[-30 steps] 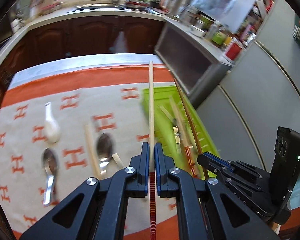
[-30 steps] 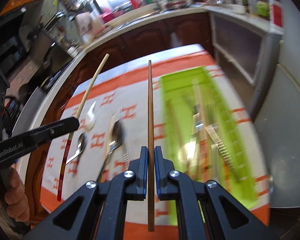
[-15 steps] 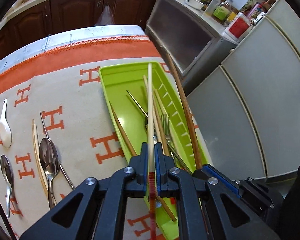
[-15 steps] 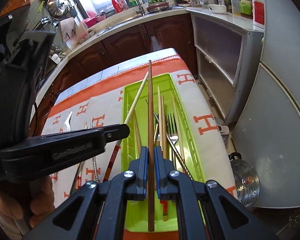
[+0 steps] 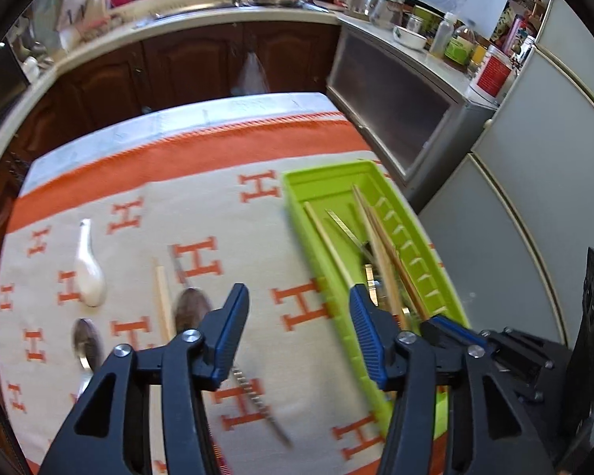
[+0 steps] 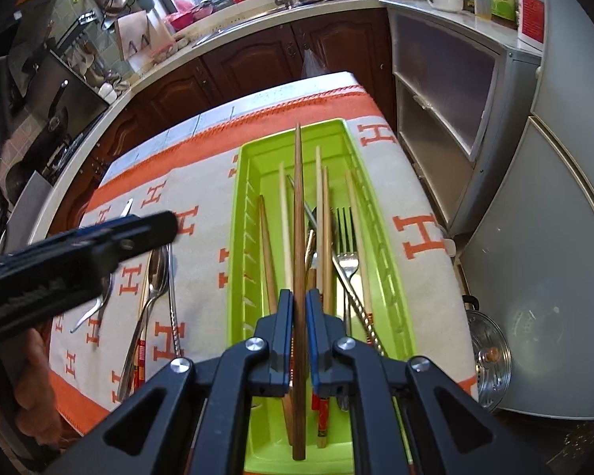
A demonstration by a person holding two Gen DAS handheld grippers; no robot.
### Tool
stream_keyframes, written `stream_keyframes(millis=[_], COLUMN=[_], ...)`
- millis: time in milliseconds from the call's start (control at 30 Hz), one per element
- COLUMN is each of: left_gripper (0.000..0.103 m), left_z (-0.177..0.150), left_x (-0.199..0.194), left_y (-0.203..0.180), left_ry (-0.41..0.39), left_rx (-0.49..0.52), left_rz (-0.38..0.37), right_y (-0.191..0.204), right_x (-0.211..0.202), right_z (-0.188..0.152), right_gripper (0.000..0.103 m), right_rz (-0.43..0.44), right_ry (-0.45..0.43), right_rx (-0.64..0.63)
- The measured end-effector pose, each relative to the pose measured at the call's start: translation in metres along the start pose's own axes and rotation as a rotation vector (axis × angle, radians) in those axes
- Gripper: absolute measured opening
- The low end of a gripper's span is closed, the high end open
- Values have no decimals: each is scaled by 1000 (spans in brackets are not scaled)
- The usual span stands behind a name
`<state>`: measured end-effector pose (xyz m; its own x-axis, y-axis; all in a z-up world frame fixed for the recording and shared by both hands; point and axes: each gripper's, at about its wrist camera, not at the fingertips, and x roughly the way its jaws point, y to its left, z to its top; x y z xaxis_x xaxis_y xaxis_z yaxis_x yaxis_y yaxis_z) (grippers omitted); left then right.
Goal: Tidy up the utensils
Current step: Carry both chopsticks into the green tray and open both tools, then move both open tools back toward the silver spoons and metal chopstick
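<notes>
The green tray [image 6: 380,198] sits on the right side of the orange-and-white cloth [image 5: 225,213] and holds chopsticks [image 6: 284,217] plus a fork [image 6: 346,237]. Your right gripper [image 6: 300,308] is clamped on a dark brown chopstick [image 6: 298,198], held lengthwise over the tray's middle. Your left gripper [image 5: 299,308] has just been opening; its jaws now stand apart w/ nothing between them (just cloth below), right beside the tray's left wall. Left of the tray on the cloth: a white soup spoon [image 5: 88,273], two metal spoons [image 5: 192,308], one pale chopstick [image 5: 162,301], a thin metal stick [image 5: 253,396].
</notes>
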<state>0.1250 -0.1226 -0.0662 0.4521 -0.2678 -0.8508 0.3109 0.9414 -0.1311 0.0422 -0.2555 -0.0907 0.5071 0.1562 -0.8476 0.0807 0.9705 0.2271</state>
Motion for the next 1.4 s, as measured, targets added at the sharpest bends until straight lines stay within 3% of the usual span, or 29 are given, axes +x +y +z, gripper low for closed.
stream_keyframes(millis=[200,500,733,1000,1167,1400], left_gripper=[63,67,68,69,70,71], left_z=[-18,-33,-47,-66,-82,-100], left_x=[-21,-59,-85,-89,-76,-40], left_y=[31,79,127,178,205,233], left_ry=[-30,-84,-128,-120,-82,0], left_rx=[11,-29,-83,-151,-180,-233], left_rz=[79,132,191,224,186,98], right_y=[7,30,62,102,126,145], right_x=[-2,-16,-21,-9,10,51], right_z=[-1,-2,-2,-2,-5,-13], right_gripper=[7,7,7,7,23,23], right_rz=[4,46,93,141,176,211], right_ry=[11,-2,0,53,91,168], right_rx=[-2,-15,-60,-100,-114,-101])
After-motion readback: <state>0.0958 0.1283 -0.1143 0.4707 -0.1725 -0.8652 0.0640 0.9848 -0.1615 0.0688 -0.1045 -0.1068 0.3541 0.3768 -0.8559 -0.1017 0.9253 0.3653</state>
